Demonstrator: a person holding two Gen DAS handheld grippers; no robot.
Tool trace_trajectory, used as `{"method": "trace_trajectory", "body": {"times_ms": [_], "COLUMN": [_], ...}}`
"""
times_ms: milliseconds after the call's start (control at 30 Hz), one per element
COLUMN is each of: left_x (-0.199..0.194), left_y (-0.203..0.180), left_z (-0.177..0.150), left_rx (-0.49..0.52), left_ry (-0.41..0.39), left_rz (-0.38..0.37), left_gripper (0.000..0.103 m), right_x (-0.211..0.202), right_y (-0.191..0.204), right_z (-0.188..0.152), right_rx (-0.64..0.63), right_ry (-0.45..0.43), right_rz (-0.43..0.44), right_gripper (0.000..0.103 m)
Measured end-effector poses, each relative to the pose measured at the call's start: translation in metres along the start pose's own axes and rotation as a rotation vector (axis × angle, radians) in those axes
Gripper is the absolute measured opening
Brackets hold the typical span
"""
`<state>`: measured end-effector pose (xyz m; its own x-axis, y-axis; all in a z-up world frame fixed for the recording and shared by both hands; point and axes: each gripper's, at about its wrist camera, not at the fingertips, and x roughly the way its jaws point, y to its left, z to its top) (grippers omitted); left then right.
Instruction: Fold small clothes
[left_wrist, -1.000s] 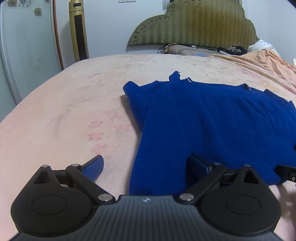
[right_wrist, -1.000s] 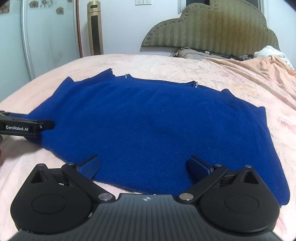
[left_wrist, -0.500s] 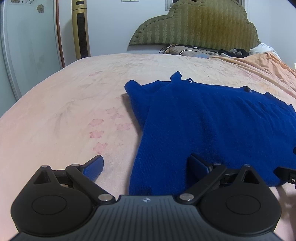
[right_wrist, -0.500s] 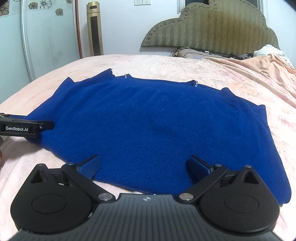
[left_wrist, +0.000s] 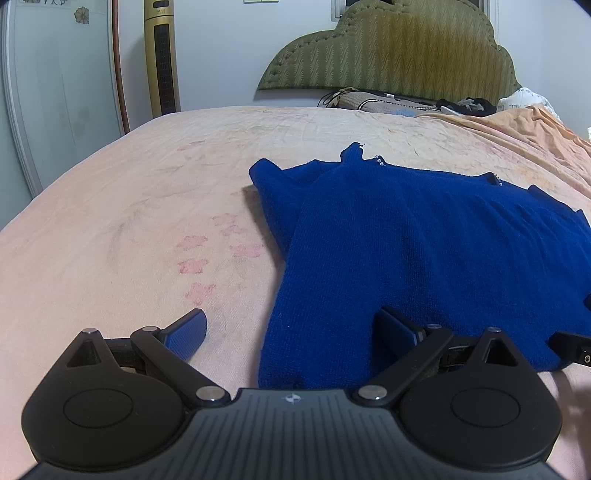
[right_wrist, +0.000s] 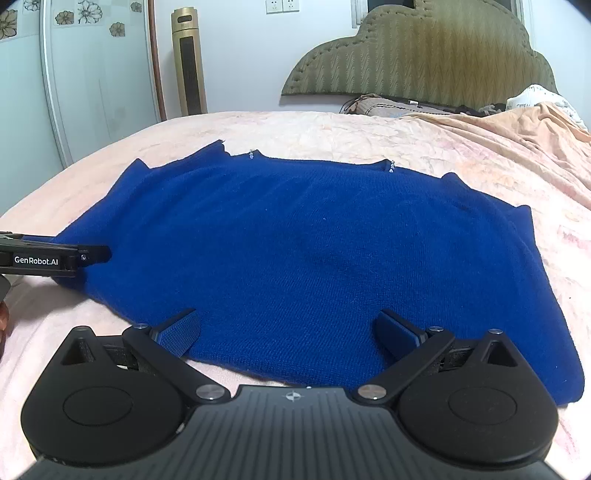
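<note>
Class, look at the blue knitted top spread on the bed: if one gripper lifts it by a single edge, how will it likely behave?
The blue knitted top is probably floppy: it lies flat, following the bedspread. It likely drapes and stretches, being a loose knit. Sliding seems unlikely, since both fabrics look fuzzy.

Matt knitted blue sweater (right_wrist: 314, 258)

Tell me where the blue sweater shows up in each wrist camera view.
Left wrist: blue sweater fills the centre-right, its near left corner ahead of the left gripper.
Right wrist: it spans the middle, ahead of the right gripper.
Shared landmark: green headboard.
</note>
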<state>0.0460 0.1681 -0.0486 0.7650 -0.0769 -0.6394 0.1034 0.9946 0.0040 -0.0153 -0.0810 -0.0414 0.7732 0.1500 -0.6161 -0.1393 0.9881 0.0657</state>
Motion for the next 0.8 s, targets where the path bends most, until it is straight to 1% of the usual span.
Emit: {"method": "trace_trajectory", "body": {"times_ms": [400,500,600,800], "left_x": [0.0000,0.0004,-0.0005,-0.0006], "left_y": [0.0003,0.0016,0.0032,0.0017], "left_z": [-0.0001,0.0010,0.0014,0.0002], "left_rx": [-0.002,-0.005,-0.009,-0.007], "left_ry": [0.000,0.009,0.012,0.011], "left_rz": [-0.002,-0.020,-0.033,-0.025], "left_gripper": [0.100,0.103,0.103,0.103], "right_x": [-0.0003,-0.0003,-0.0004,-0.0005], "right_y": [-0.0002,-0.0001,-0.0003,0.0004], "right_z": [-0.0001,-0.0001,-0.0001,-0.0004], "right_rx": [-0.001,-0.001,-0.001,-0.009], "right_ry": [0.000,0.000,0.001,0.003], "right_rz": [-0.001,-0.001,-0.002,-0.009], "right_gripper": [0.103,0.103,0.103,0.103]}}
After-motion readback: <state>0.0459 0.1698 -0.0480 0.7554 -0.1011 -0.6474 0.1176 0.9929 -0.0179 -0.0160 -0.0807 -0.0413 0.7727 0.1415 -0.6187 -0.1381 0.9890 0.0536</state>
